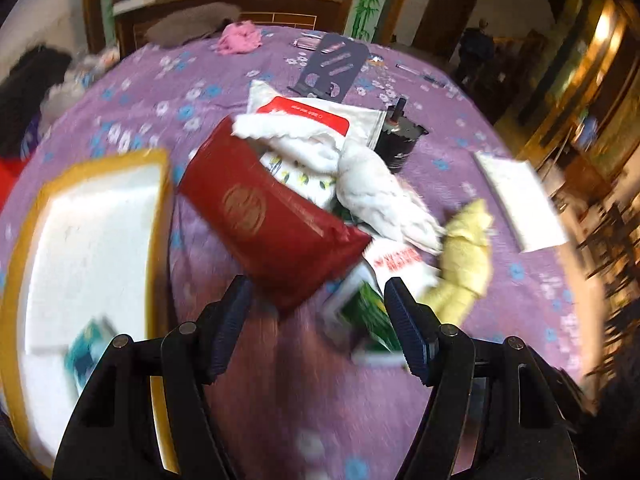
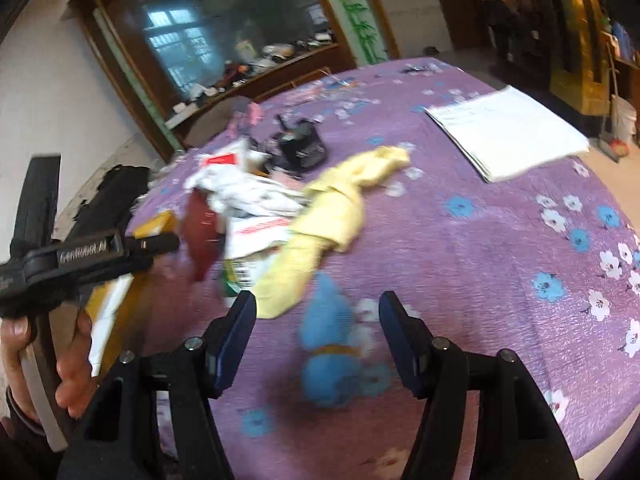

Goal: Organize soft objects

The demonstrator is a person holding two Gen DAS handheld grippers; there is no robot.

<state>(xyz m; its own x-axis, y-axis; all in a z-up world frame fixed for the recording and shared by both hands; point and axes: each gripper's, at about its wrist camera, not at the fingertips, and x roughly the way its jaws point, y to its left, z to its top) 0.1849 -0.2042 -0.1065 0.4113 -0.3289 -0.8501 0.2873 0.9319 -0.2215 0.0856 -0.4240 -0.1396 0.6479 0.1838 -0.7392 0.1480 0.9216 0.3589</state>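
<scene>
A pile lies mid-table on the purple flowered cloth [image 1: 160,92]: a red soft pack [image 1: 272,220], white cloths [image 1: 380,192], a yellow cloth [image 1: 468,256] and a green packet [image 1: 368,312]. My left gripper [image 1: 318,320] is open and empty, just short of the red pack's near corner. In the right wrist view the yellow cloth [image 2: 328,216] and red pack [image 2: 200,236] show again. A blue plush toy [image 2: 332,344] lies between the open, empty fingers of my right gripper [image 2: 316,340]. The left gripper [image 2: 160,244] shows from the side.
A white tray with a yellow rim [image 1: 84,256] sits at the left, holding a teal item [image 1: 86,348]. A black device [image 1: 400,140], a dark stand [image 1: 336,68], white paper [image 2: 508,132] and a pink cloth [image 1: 240,38] lie farther back.
</scene>
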